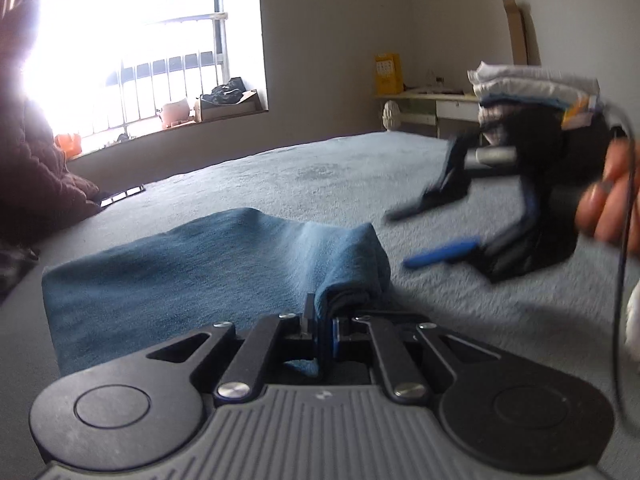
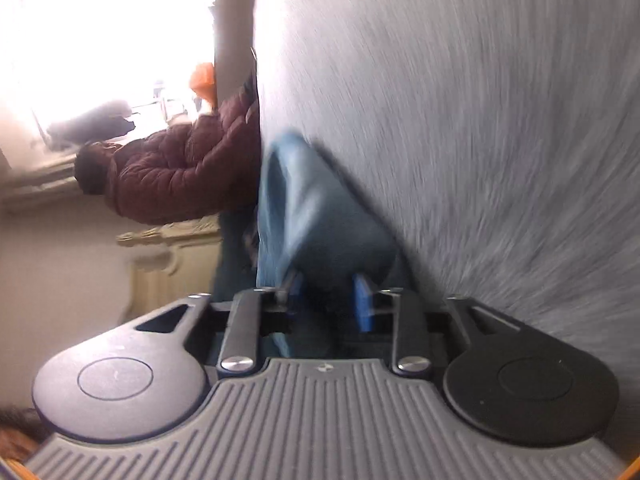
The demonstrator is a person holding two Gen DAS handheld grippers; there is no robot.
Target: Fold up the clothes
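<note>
Along the bottom of the left wrist view, the left gripper [image 1: 322,322] has its jaws clamped together on a bunched corner of a teal-blue fleece cloth [image 1: 192,272], which lies folded on the grey-blue blanketed bed [image 1: 300,172] and fills the lower left of the frame. At right of that frame, blurred, the right gripper [image 1: 424,232] hangs above the bed with its jaws apart, held by a hand [image 1: 612,204] at the right edge. Behind it, upper right, a stack of folded clothes [image 1: 532,88] in white, blue and dark layers sits on the bed. On the window ledge at centre left, an open cardboard box [image 1: 226,102] holds a dark bundle. A maroon quilted jacket [image 1: 36,176] occupies the left edge.

Rotated sideways and smeared, the right wrist view shows the right gripper [image 2: 328,296] with jaws spread on either side of a fold of the cloth [image 2: 320,216]; whether they touch it I cannot tell.
</note>
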